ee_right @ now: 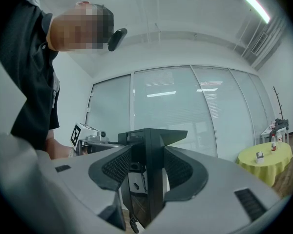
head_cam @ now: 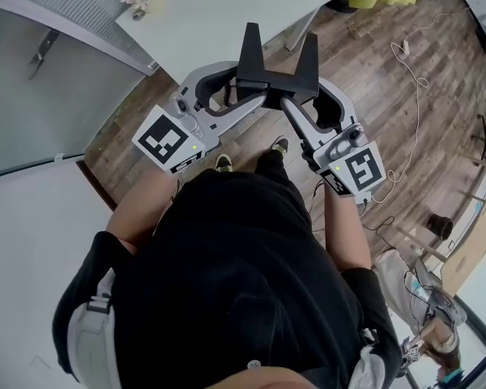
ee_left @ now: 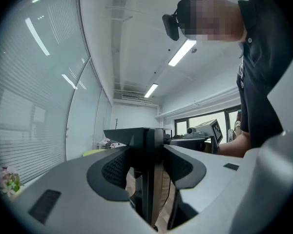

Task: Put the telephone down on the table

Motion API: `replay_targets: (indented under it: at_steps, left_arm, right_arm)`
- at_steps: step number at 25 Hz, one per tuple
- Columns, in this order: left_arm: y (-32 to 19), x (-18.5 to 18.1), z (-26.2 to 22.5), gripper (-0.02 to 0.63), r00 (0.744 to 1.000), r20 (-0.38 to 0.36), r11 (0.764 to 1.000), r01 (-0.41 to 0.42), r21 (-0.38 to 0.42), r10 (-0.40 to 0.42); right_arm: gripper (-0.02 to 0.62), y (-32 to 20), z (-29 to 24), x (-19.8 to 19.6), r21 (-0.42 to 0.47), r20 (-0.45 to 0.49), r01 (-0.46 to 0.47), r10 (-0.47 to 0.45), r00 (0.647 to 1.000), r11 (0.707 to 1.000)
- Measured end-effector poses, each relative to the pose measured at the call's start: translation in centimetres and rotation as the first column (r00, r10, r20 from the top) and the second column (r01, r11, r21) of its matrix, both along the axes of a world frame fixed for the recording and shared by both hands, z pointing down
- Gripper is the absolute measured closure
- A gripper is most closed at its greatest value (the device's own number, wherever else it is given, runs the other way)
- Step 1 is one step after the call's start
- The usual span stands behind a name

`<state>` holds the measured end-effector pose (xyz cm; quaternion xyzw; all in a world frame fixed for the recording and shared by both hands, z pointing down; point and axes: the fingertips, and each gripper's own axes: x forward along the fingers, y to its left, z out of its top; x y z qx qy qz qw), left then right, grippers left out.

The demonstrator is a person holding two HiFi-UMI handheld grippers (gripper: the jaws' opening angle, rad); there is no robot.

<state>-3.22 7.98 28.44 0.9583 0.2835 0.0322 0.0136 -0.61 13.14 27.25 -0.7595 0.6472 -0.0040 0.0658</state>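
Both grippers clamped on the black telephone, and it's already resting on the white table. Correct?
Not quite. The left gripper and the right gripper are both clamped on the telephone, but it is not resting on the white table. The head view shows it held up in the air between them, by the table's near edge, above the wood floor.

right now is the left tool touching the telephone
Touching. The left gripper view shows the telephone inside the left tool, both pads pressed on it.
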Motion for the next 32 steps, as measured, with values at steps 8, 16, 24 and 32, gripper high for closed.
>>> replay_targets:
  at_steps: [8, 16, 24, 32]
  left_arm:
    - [2.7, 8.2, 0.0, 0.391, 0.997, 0.006, 0.997, 0.073, 0.012, -0.073]
    - [4.5, 14.0, 0.4, 0.391, 0.983, 0.025, 0.983, 0.180, 0.014, -0.181]
    - [4.2, 17.0, 0.9, 0.391, 0.969, 0.035, 0.970, 0.243, 0.018, -0.243]
    - [0.0, 19.8, 1.7, 0.391, 0.954, 0.029, 0.954, 0.300, 0.009, -0.300]
  right_arm:
    - [0.370, 2.5, 0.0, 8.6, 0.004, -0.001, 0.078, -0.078, 0.997, 0.997]
    - [0.370, 4.0, 0.5, 14.9, 0.009, 0.012, 0.182, -0.182, 0.983, 0.983]
    - [0.370, 3.4, 1.0, 18.2, 0.020, 0.016, 0.244, -0.244, 0.970, 0.970]
    - [0.370, -1.0, 1.7, 21.3, 0.014, 0.012, 0.296, -0.296, 0.955, 0.955]
